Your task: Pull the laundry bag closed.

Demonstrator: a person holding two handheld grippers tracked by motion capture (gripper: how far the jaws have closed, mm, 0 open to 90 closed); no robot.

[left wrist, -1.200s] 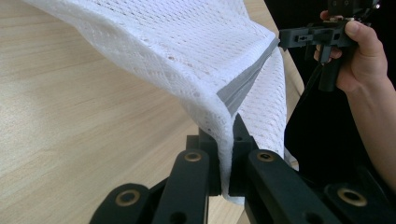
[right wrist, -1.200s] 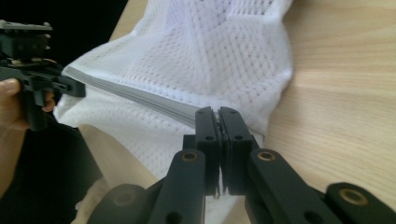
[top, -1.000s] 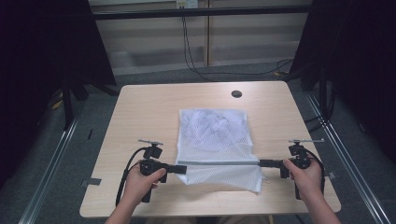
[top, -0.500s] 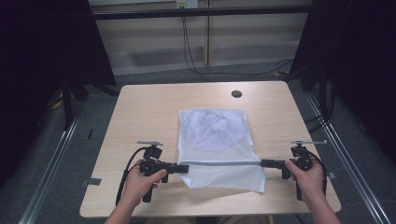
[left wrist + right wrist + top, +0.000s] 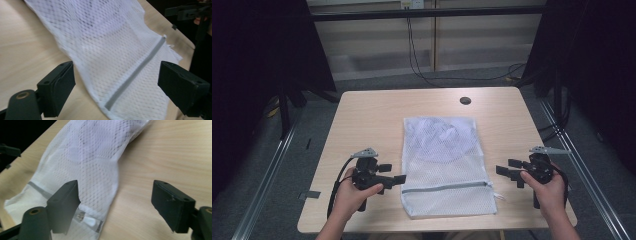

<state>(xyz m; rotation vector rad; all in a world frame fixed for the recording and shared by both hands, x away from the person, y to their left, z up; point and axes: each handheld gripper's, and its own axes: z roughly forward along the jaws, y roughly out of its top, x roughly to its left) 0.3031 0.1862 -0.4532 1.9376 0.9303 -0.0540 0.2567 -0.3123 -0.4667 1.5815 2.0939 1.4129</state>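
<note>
The high view looks down on the table (image 5: 362, 110); both close gripper views share the mesh bag (image 5: 112, 50).

text: none showing readable | labels: none showing | brands: none showing | numbers: none showing | signs: none showing on any surface

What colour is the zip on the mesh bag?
Grey, running across the white mesh bag; the zip shows best in the left gripper view.

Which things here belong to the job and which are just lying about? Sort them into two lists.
In the job:
- mesh bag, flat on the table
- its grey zip, closed
- left tongs, open beside the bag
- right tongs, open, clear of the bag

Lying about:
- dark round disc at the far edge
</note>
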